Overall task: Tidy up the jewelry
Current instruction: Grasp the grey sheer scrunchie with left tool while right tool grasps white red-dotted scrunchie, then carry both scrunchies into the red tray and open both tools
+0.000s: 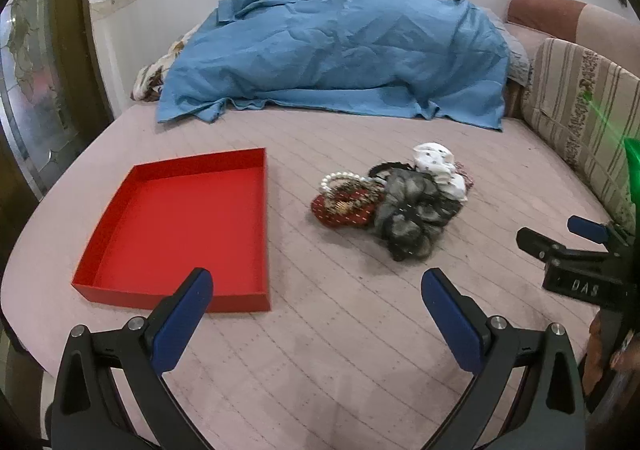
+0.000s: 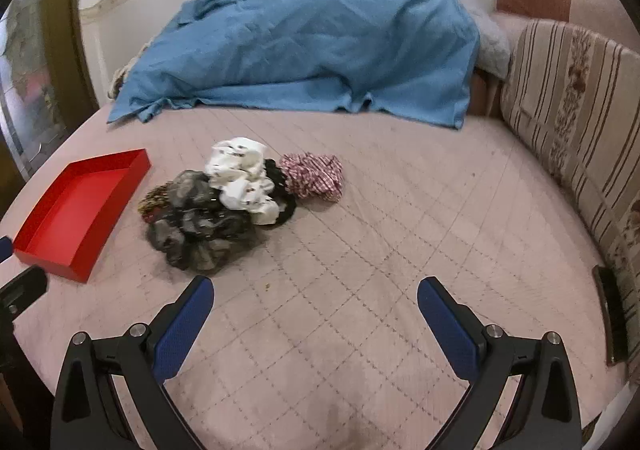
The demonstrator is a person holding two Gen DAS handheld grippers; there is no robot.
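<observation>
Pearl bracelets (image 1: pixel 343 180) visible only from left wrist; both tools (image 1: pixel 316 304) (image 2: pixel 315 308) spread wide, empty.

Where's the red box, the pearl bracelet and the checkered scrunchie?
red box (image 1: pixel 176 218), left wrist view, on its bare inside floor.
pearl bracelet (image 1: pixel 340 178), left wrist view, on the bead loop.
checkered scrunchie (image 2: pixel 314 176), right wrist view, on its middle folds.

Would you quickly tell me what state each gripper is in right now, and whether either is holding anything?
Left gripper: open, holding nothing, above the bed near the red tray.
Right gripper: open, holding nothing, short of the scrunchie pile.
</observation>
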